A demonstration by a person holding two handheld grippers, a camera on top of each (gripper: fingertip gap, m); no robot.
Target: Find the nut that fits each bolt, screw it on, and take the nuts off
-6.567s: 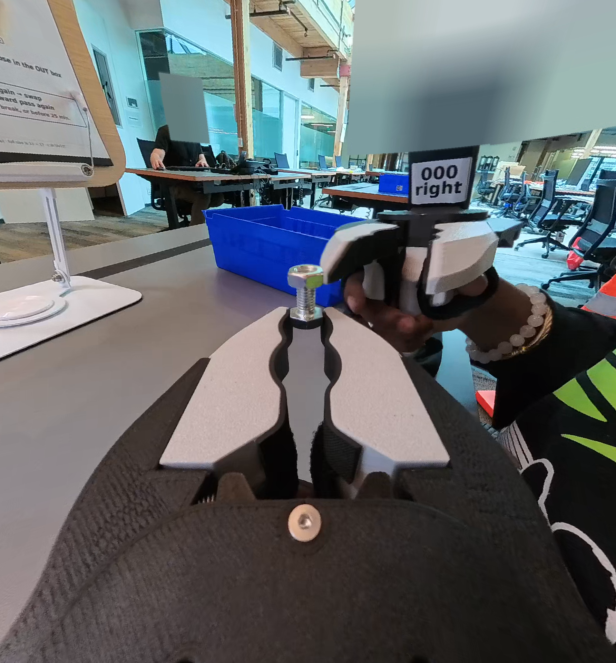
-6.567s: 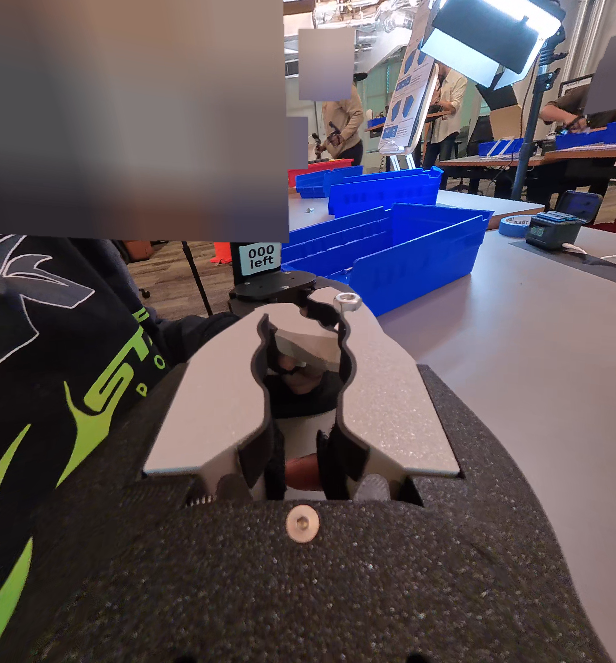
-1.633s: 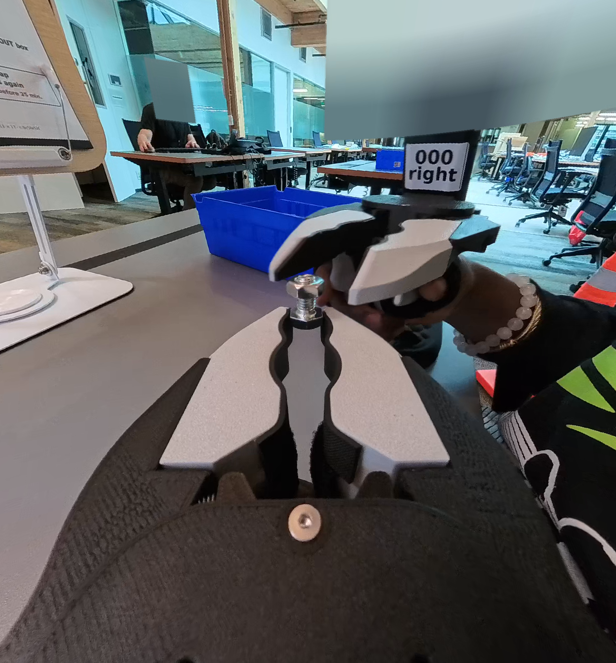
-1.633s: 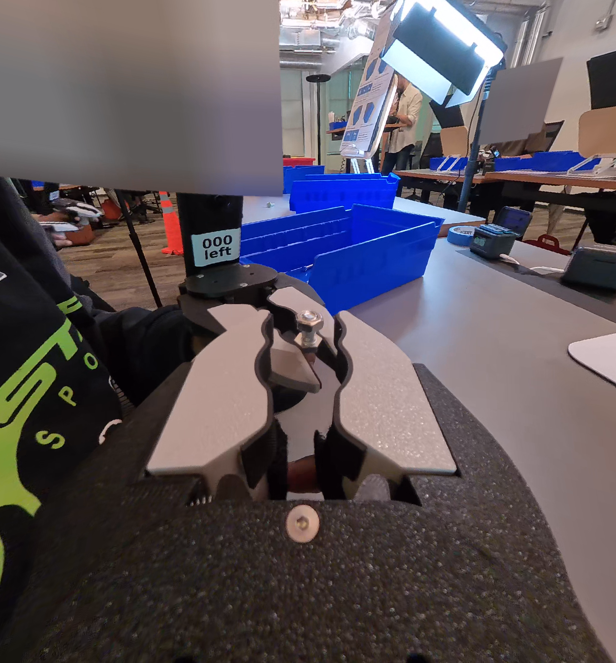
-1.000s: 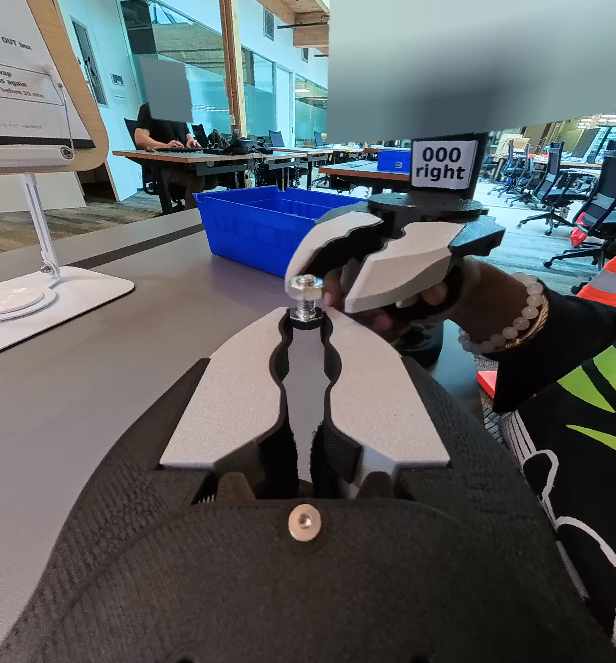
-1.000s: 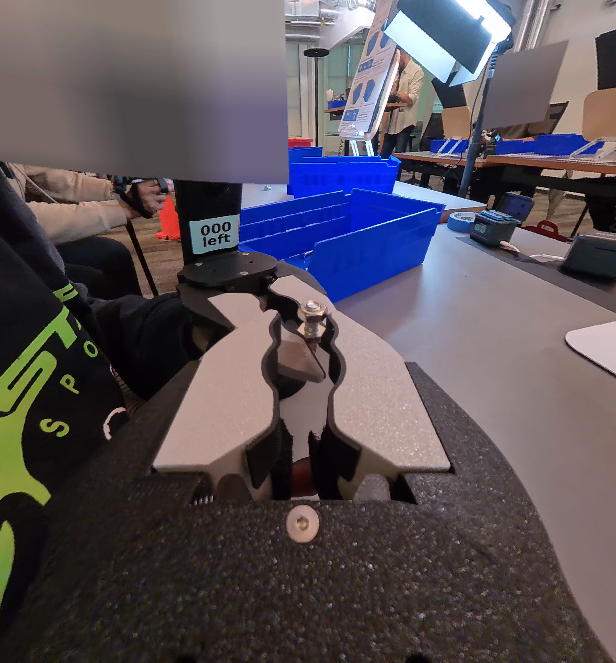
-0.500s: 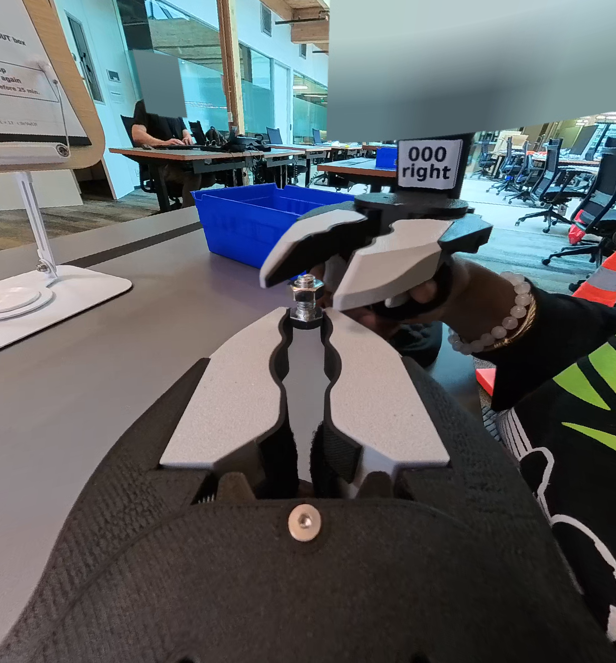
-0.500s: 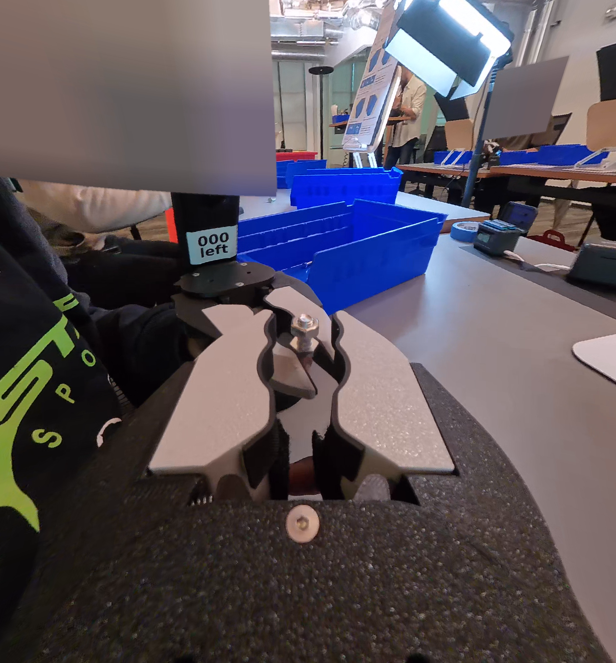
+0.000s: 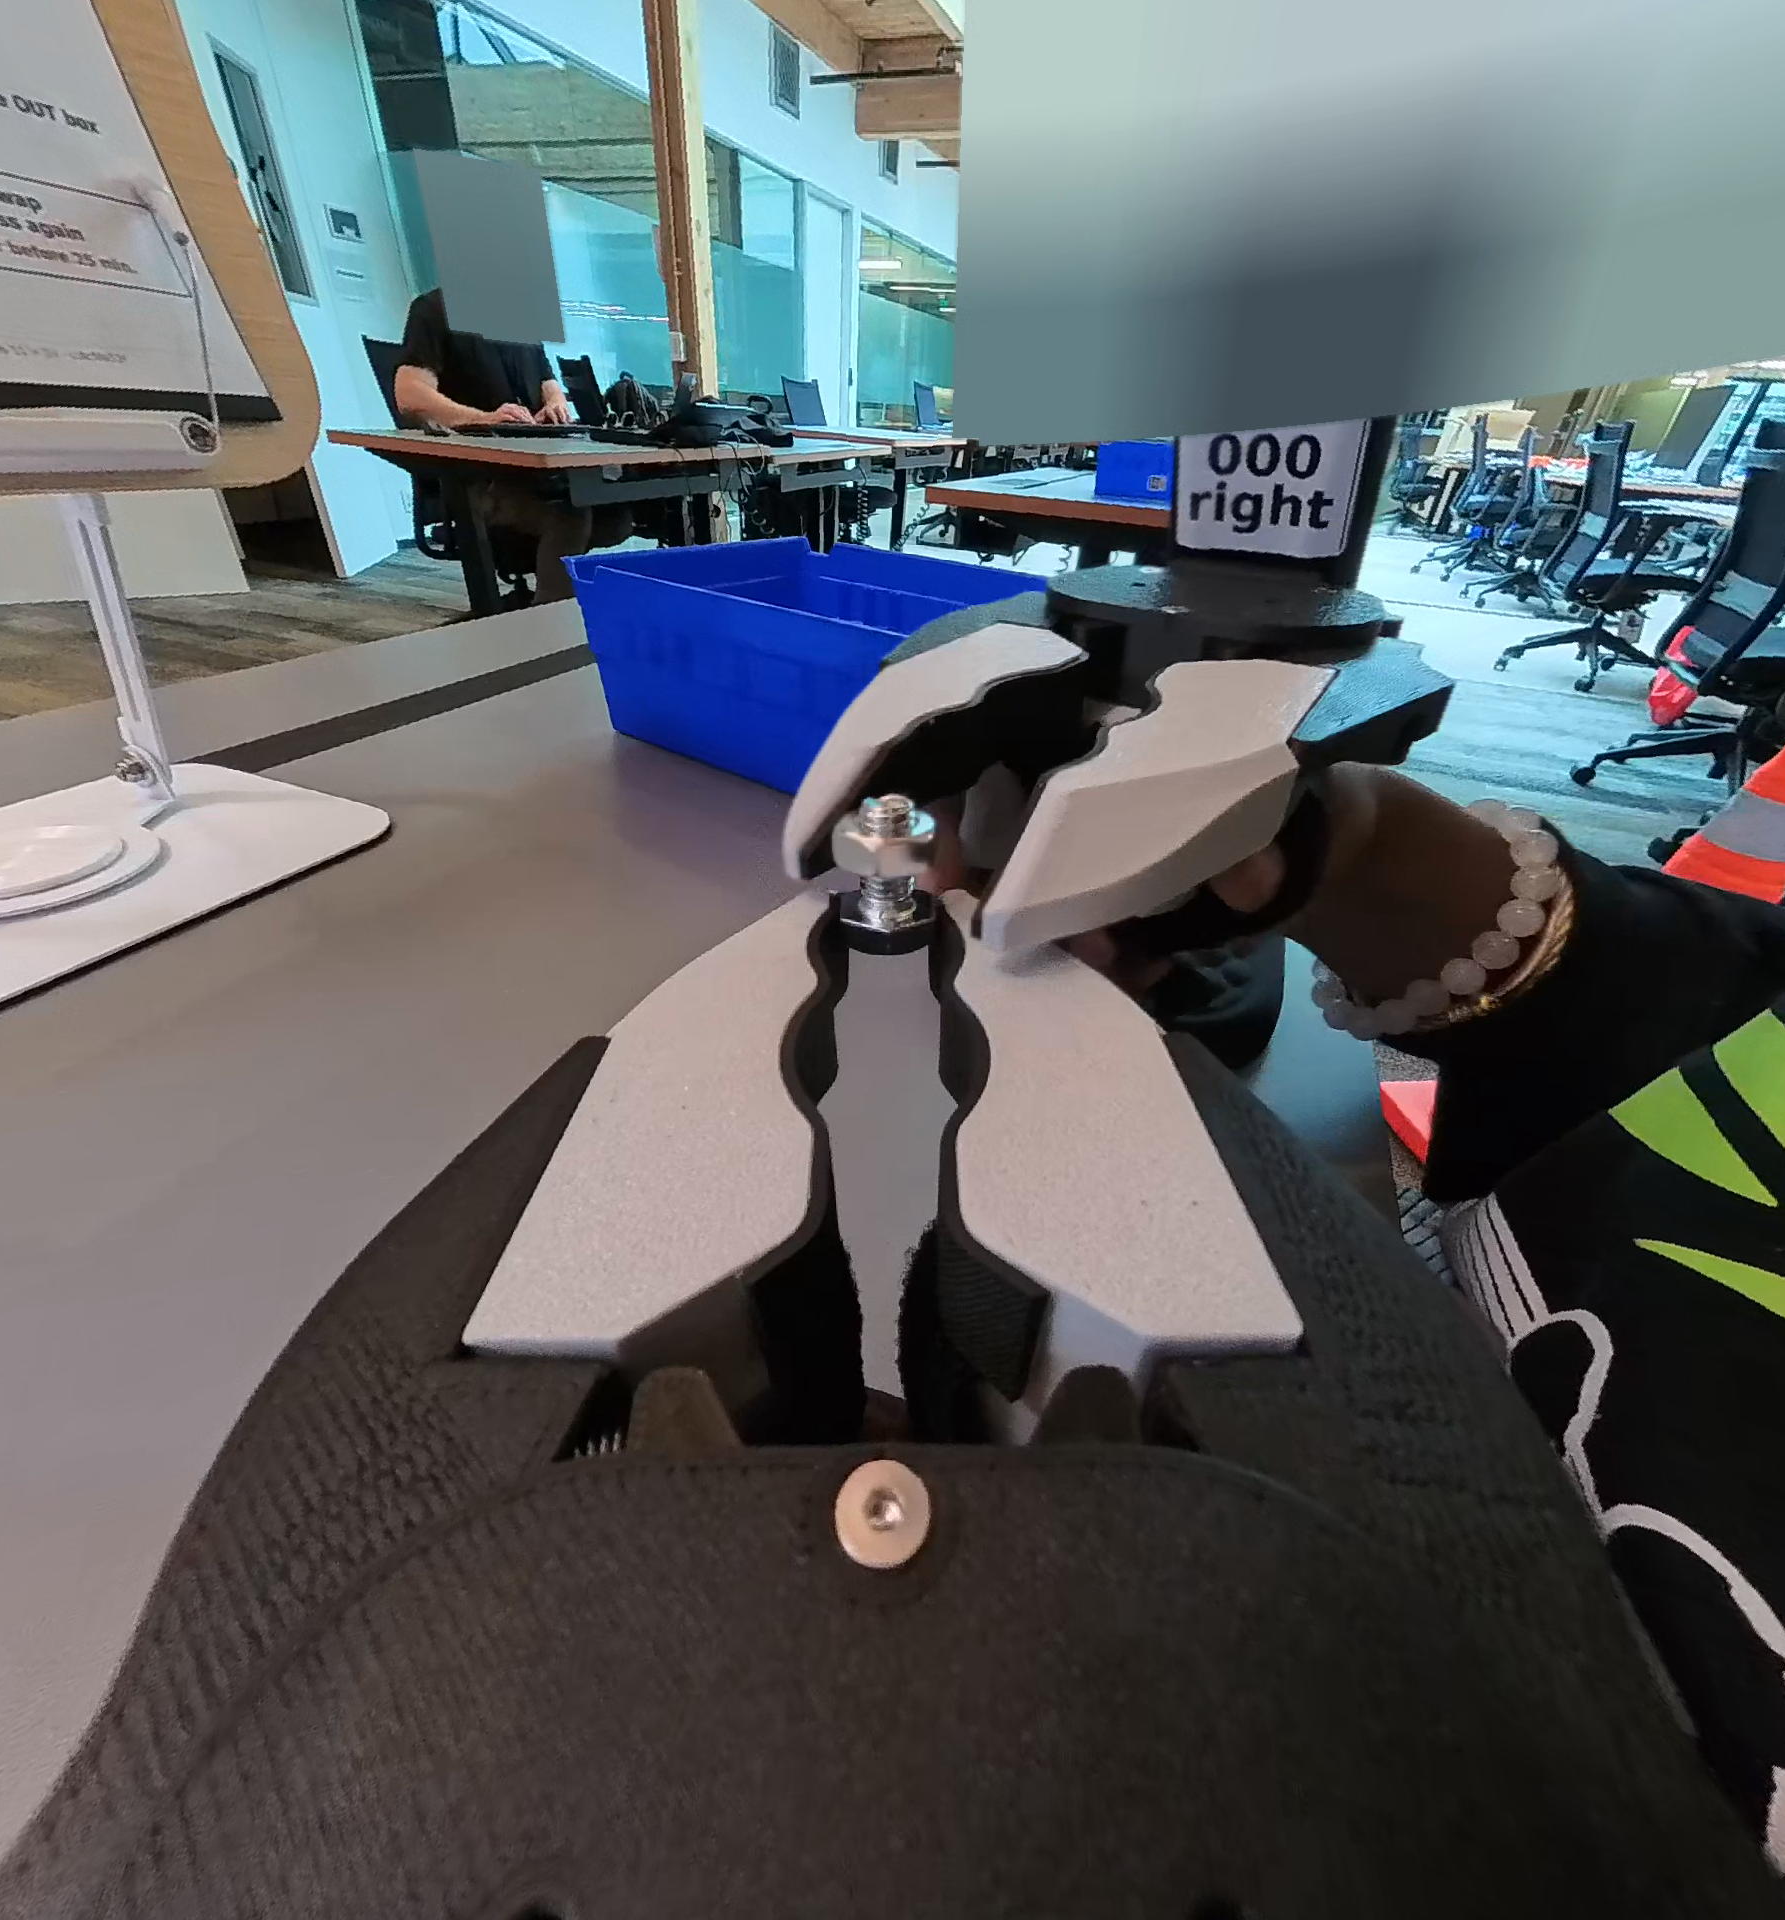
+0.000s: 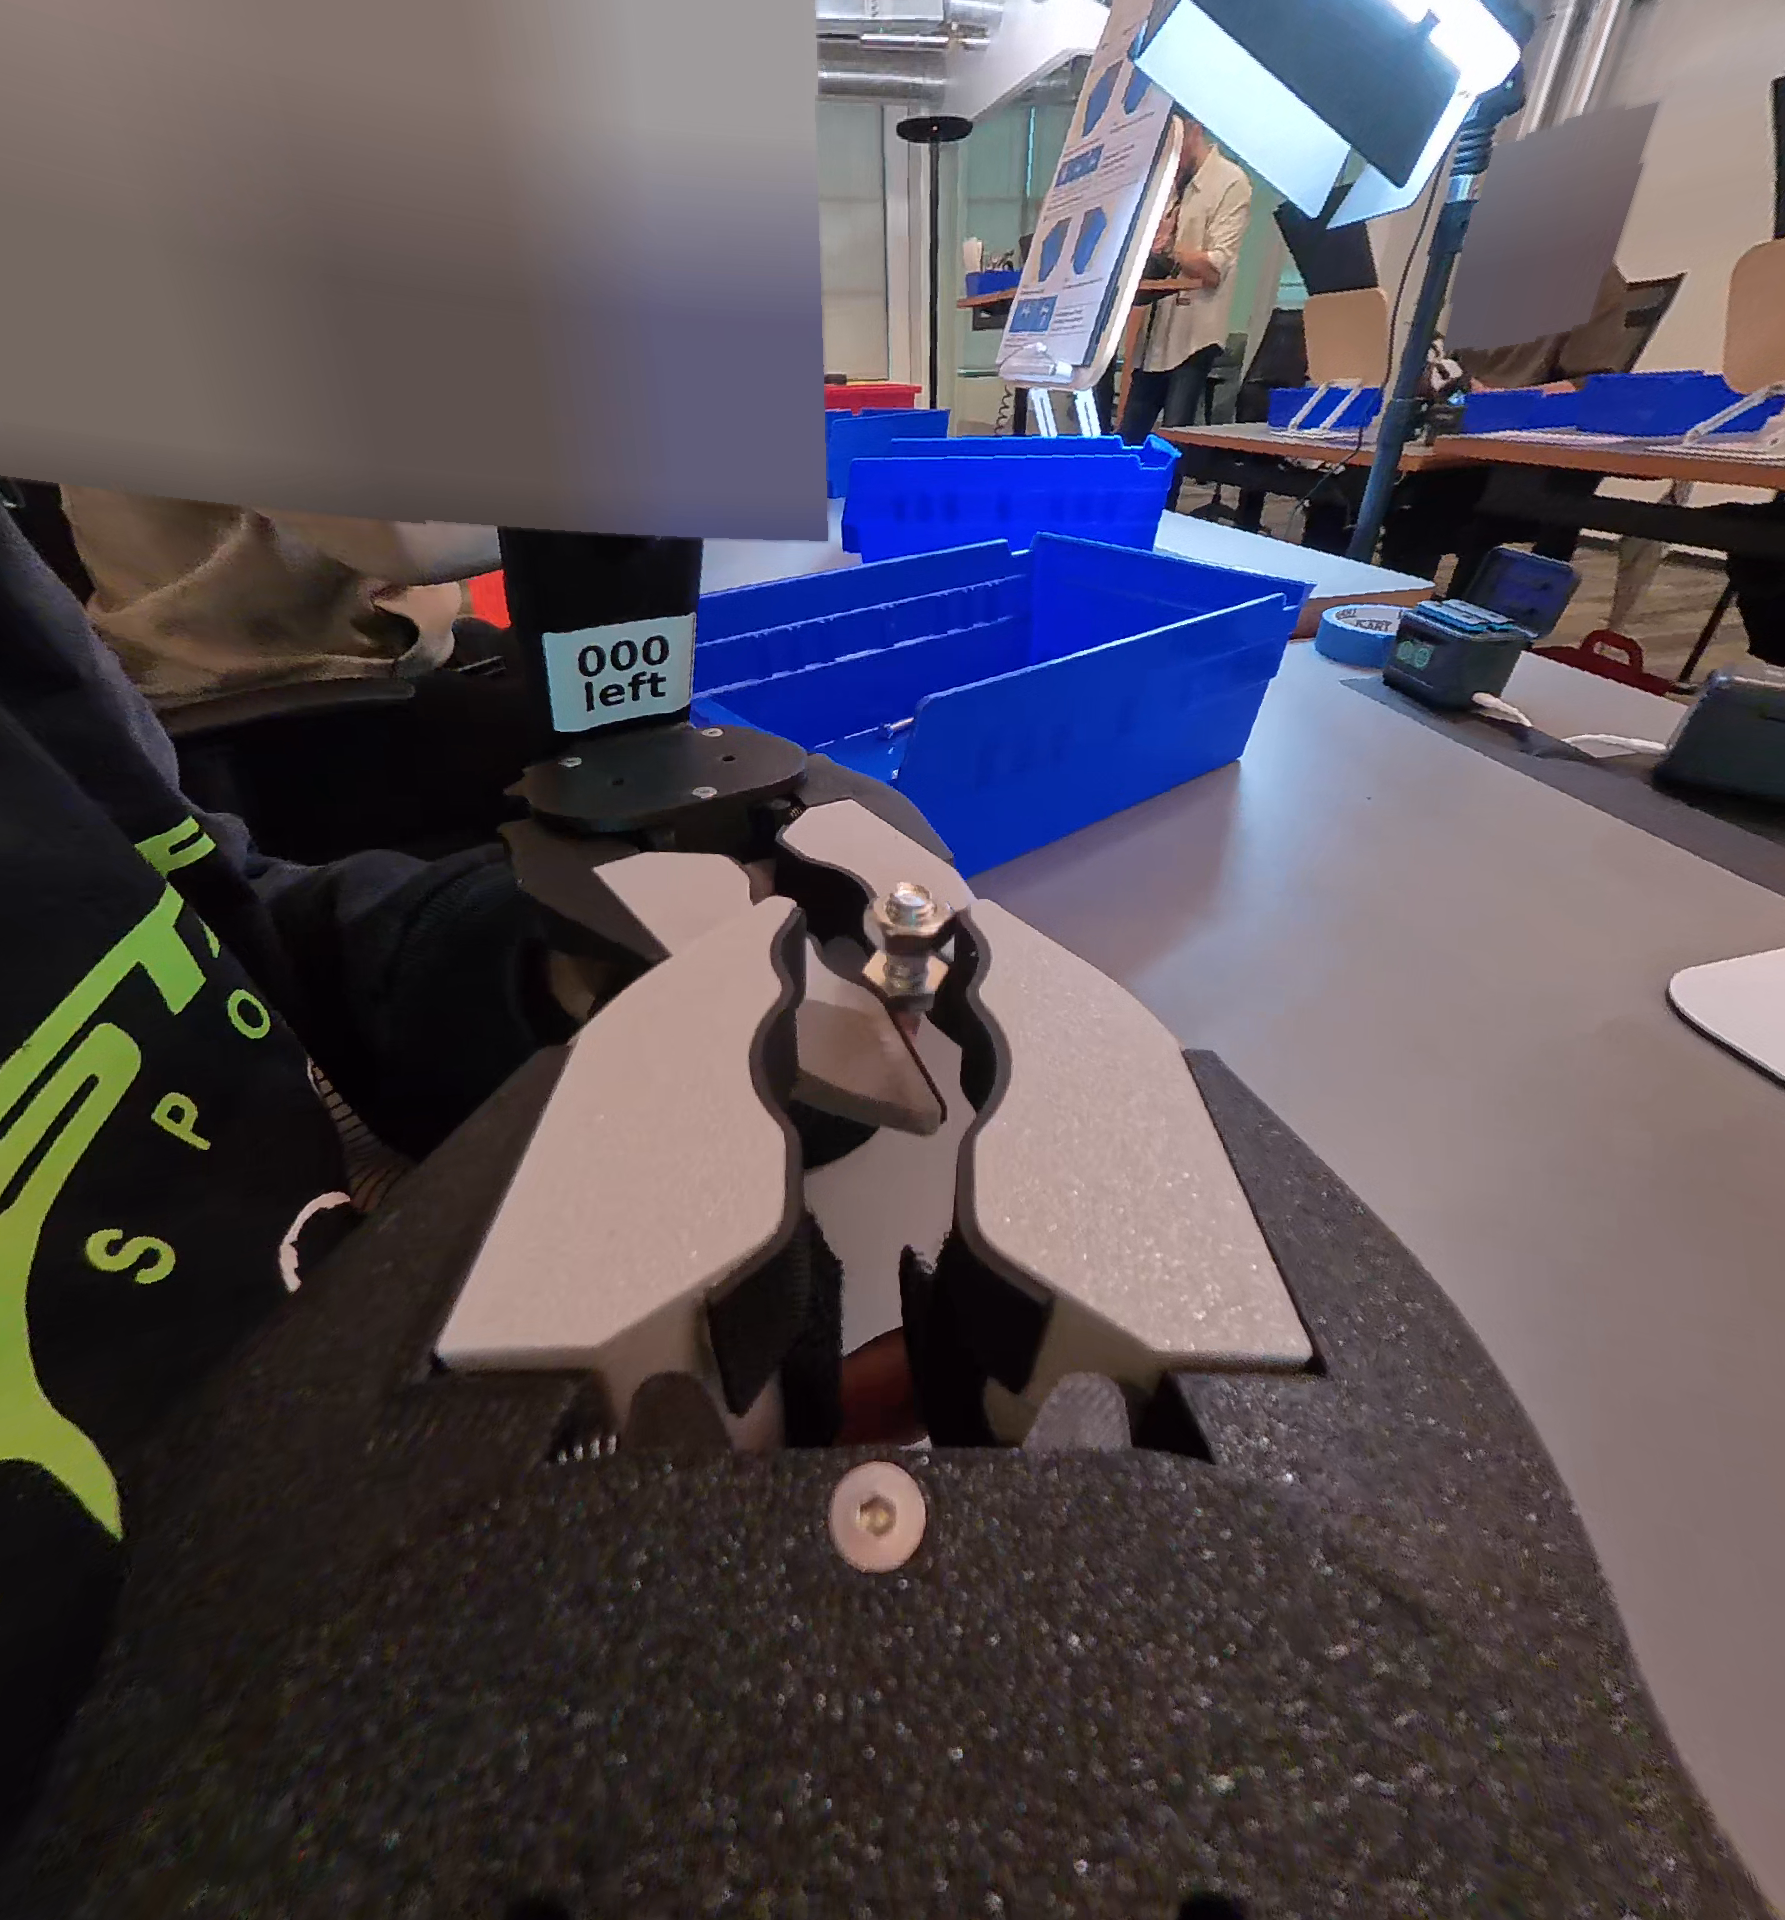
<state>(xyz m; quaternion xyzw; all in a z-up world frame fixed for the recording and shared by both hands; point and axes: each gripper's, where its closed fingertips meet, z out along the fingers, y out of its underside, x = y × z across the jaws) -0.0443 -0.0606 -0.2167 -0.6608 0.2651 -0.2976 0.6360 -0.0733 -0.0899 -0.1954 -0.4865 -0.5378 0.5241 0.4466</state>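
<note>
left wrist view: the left tool [image 9: 885, 925] has its two grey fingers drawn in narrow around the head of a small silver bolt [image 9: 883, 902], which stands upright at their tips with its threaded end up. a silver hex nut [image 9: 882, 844] sits near the top of the thread. the right tool [image 9: 898, 852], held by a hand [image 9: 1387, 894] with a pale bead bracelet, comes in from the right with its grey fingers parted; its far finger lies against the nut, while the near one is apart from it. behind them a blue plastic bin [image 9: 763, 665] stands on the grey desk [image 9: 244, 1039], and a white stand with a printed sign [image 9: 88, 582] is at the left. right wrist view: the right tool [image 10: 903, 940] shows its fingers spread a little wider than the nut [image 10: 907, 914], one on either side; whether they press on it cannot be told from here. the bolt [image 10: 903, 977] is tilted slightly, its lower end pinched in the tips of the left tool [image 10: 893, 1003], which reaches in from the left under a black post. farther back on the desk [image 10: 1439, 987] sits the long blue bin [image 10: 1075, 696], with a roll of blue tape [image 10: 1361, 632] beyond it.
</note>
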